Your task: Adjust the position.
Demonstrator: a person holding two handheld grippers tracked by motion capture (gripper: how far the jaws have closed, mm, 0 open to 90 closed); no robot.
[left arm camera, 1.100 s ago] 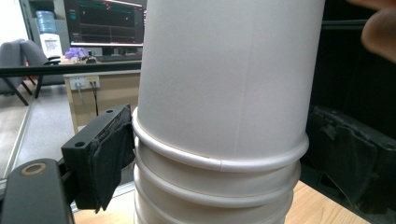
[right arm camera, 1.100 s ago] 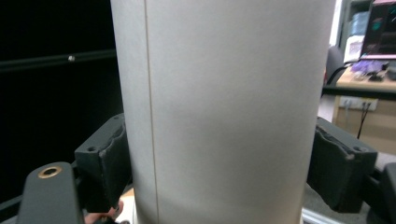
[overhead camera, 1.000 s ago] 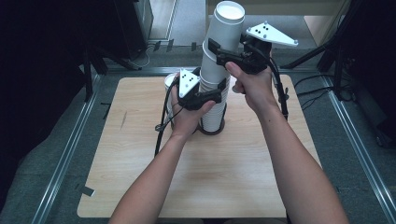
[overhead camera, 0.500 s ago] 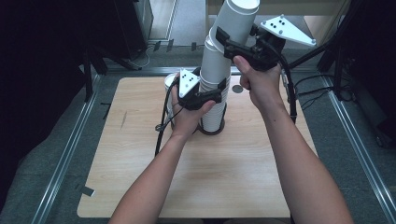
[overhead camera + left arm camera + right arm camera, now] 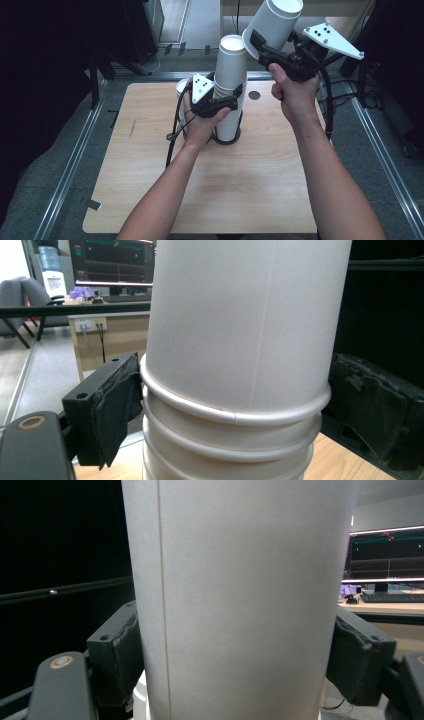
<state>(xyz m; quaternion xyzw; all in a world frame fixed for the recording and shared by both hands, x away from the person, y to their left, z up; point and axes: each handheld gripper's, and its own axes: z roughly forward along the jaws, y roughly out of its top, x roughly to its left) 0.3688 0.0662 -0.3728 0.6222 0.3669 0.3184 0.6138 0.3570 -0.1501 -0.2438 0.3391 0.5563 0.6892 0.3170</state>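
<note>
The right tool (image 5: 272, 47) is clenched on a white paper cup (image 5: 272, 22), held upside down, tilted, above and right of the cup stack (image 5: 231, 85). The left tool (image 5: 225, 102) grips that stack on the worktop (image 5: 150, 165), its jaws having just eased wider.

The high view is evenly lit from above: the wooden table (image 5: 200, 190) is bright, with only soft shadows under the forearms. The left edge and upper right of that frame fall into near black. The white cup (image 5: 272, 22) at top centre is almost washed out. In the left gripper view the stack of cups (image 5: 240, 340) is sharp and pale, with a gentle sheen on the rims — the room at upper left is bright and slightly soft, the right side dark. The right gripper view is dimmer; its cup looks grey and grainy, and the screens at far right are blurred.
</note>
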